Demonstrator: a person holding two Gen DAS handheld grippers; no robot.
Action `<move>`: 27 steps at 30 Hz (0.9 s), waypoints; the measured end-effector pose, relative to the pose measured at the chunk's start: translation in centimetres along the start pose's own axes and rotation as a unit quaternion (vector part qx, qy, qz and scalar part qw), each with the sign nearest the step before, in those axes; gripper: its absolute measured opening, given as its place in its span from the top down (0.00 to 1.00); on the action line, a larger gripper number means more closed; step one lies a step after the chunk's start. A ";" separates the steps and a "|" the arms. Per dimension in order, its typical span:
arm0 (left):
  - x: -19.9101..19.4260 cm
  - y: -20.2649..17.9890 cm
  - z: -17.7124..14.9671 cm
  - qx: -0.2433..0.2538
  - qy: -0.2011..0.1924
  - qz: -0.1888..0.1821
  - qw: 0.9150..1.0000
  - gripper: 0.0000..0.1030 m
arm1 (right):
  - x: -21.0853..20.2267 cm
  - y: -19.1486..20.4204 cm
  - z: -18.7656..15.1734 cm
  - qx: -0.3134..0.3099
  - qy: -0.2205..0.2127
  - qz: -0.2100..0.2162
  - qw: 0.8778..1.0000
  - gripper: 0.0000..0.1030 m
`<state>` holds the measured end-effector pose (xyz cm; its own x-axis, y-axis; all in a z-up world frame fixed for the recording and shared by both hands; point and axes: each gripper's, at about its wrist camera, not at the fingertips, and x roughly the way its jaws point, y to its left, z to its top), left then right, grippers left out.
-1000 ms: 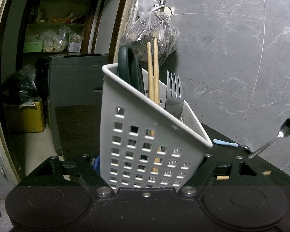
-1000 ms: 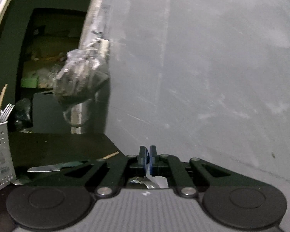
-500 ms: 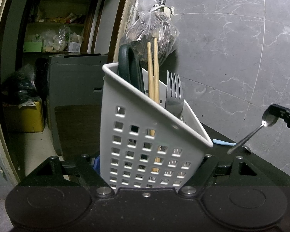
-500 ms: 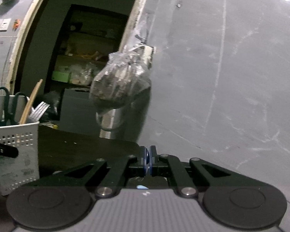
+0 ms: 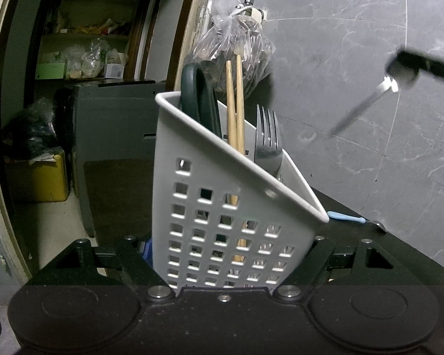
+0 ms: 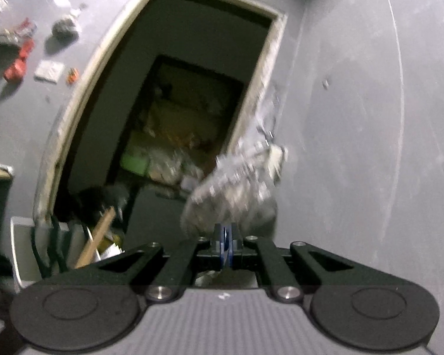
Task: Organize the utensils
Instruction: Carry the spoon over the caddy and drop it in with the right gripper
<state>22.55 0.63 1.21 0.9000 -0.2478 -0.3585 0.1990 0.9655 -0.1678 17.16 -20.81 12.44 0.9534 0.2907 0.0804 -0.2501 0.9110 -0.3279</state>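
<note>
The left hand-held gripper (image 5: 222, 266) clamps the white perforated plastic caddy (image 5: 222, 216) steady on the dark counter (image 5: 370, 251) while the right hand-held gripper (image 5: 405, 69), pressed together, pinches a slim metal utensil (image 5: 361, 112) high at right, apparently for dropping in.

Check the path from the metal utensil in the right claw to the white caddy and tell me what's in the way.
Nothing visible: open air separates the metal utensil from the white caddy. Inside, scissors, chopsticks and fork crowd the opening.

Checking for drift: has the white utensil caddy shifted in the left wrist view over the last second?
No. The white caddy sits in the same spot against the doorframe and wall seam behind it, clamped by the left gripper.
</note>
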 end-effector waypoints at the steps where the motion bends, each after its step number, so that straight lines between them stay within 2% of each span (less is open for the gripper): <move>1: 0.0 0.0 0.0 0.000 0.000 0.000 1.000 0.21 | 0.1 0.2 0.5 0.000 -0.010 0.008 1.000 0.97; 5: 0.0 0.1 0.0 0.000 0.000 0.000 1.000 0.21 | 0.3 1.6 2.0 -0.007 -0.040 0.041 0.998 0.97; 9: 0.0 0.0 0.0 -0.001 0.001 0.000 1.000 0.21 | 0.3 3.3 2.6 -0.018 -0.046 0.079 0.996 0.97; 17: 0.0 0.0 0.0 -0.001 0.001 0.000 1.000 0.21 | 0.7 6.3 1.8 -0.044 -0.016 0.139 0.989 0.97; 27: 0.0 0.1 0.0 -0.002 0.001 0.000 1.000 0.21 | 1.5 8.4 0.4 -0.051 0.014 0.167 0.985 0.97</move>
<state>22.57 0.68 1.19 0.8994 -0.2487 -0.3594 0.1985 0.9651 -0.1711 16.38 -12.61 10.21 0.8256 0.5594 -0.0732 -0.5334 0.7316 -0.4245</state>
